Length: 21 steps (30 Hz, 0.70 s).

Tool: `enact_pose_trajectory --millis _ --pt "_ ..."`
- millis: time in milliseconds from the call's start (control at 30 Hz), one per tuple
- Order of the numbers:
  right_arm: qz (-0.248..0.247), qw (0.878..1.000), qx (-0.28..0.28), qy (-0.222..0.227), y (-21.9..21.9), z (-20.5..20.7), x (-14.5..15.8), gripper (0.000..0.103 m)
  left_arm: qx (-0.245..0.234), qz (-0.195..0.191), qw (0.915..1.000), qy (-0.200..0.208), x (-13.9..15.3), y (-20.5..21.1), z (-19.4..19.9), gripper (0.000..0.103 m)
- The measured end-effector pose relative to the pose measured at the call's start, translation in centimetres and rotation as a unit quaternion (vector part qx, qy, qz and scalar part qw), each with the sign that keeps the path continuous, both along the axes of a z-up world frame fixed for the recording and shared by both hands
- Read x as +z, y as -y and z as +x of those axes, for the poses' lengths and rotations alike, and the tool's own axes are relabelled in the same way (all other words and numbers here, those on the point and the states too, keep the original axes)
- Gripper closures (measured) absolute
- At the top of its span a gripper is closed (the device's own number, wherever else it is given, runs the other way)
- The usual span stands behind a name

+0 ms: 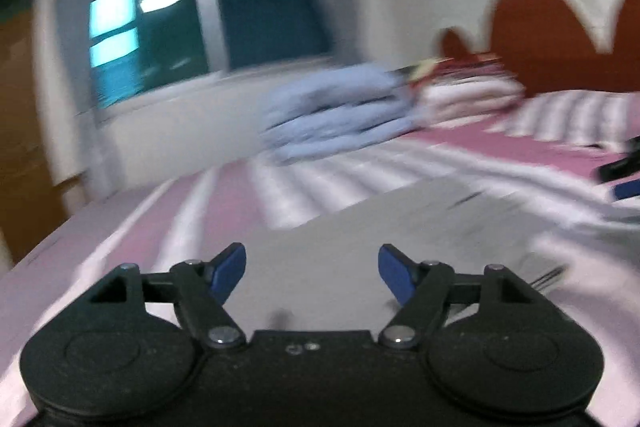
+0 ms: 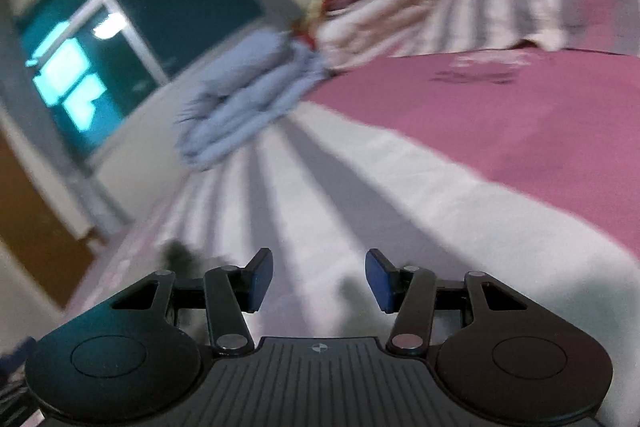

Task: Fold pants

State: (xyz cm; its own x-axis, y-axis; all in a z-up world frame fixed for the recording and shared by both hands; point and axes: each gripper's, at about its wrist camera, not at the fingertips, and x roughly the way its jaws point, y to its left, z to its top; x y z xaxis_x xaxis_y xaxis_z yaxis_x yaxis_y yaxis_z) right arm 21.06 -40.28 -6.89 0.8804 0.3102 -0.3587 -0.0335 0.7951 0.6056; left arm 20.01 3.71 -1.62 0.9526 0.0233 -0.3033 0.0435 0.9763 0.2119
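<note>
Grey pants (image 1: 400, 227) lie flat on the striped pink and white bed sheet (image 1: 224, 203), just ahead of my left gripper (image 1: 312, 273), which is open and empty with its blue pads apart above the near edge of the cloth. My right gripper (image 2: 318, 281) is open and empty above the sheet (image 2: 360, 211); the pants do not show clearly in the right wrist view. At the right edge of the left wrist view a dark shape with blue (image 1: 624, 179) shows, blurred. Both views are blurred by motion.
A stack of folded light blue cloth (image 1: 340, 115) (image 2: 248, 95) and a pile of folded white and red cloth (image 1: 468, 87) (image 2: 372, 11) sit at the far side of the bed. A striped pillow (image 1: 576, 115) lies by the red headboard (image 1: 560, 39). A window (image 1: 200, 3) is beyond the bed.
</note>
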Motion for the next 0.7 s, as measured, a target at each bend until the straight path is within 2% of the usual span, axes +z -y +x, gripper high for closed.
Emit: enact_pose_trajectory --millis 100,133,167,200,233,267,367,500,600,700 --pt "-0.006 0.999 0.047 0.012 -2.8 0.0 0.9 0.051 0.077 -0.04 0.9959 -0.026 -0.8 -5.3 -1.4 0.039" --pt "0.01 0.998 0.065 0.007 -3.6 0.3 0.9 0.046 0.096 -0.052 0.9936 -0.027 -1.0 -6.7 -1.9 0.039" --pt "0.027 0.997 0.079 0.0 -4.2 0.5 0.9 0.032 0.112 -0.062 0.9914 -0.027 -1.3 -7.8 -2.5 0.038" --pt "0.04 0.995 0.088 -0.007 -4.9 0.7 0.8 0.025 0.122 -0.074 0.9894 -0.028 -1.6 -8.6 -2.9 0.038" --pt "0.043 0.994 0.095 -0.008 -5.7 0.8 0.7 0.019 0.127 -0.086 0.9877 -0.029 -1.9 -9.0 -3.4 0.037" --pt "0.041 0.994 0.104 -0.005 -6.5 0.8 0.8 0.019 0.132 -0.098 0.9859 -0.032 -2.1 -9.4 -3.4 0.037" --pt "0.049 0.991 0.125 -0.014 -8.5 1.7 0.6 0.019 0.11 -0.122 0.9861 -0.024 -2.2 -9.8 -3.1 0.036" --pt "0.087 0.986 0.123 -0.068 -10.0 3.9 -1.6 0.019 0.074 -0.126 0.9888 -0.032 -2.9 -9.3 -3.2 0.036" --pt "0.1 0.985 0.117 -0.074 -10.7 4.6 -2.5 0.019 0.062 -0.127 0.9895 -0.033 -3.4 -9.3 -3.5 0.036" --pt "0.092 0.987 0.117 -0.068 -11.2 4.8 -2.5 0.019 0.075 -0.123 0.9889 -0.035 -3.9 -9.6 -3.6 0.036"
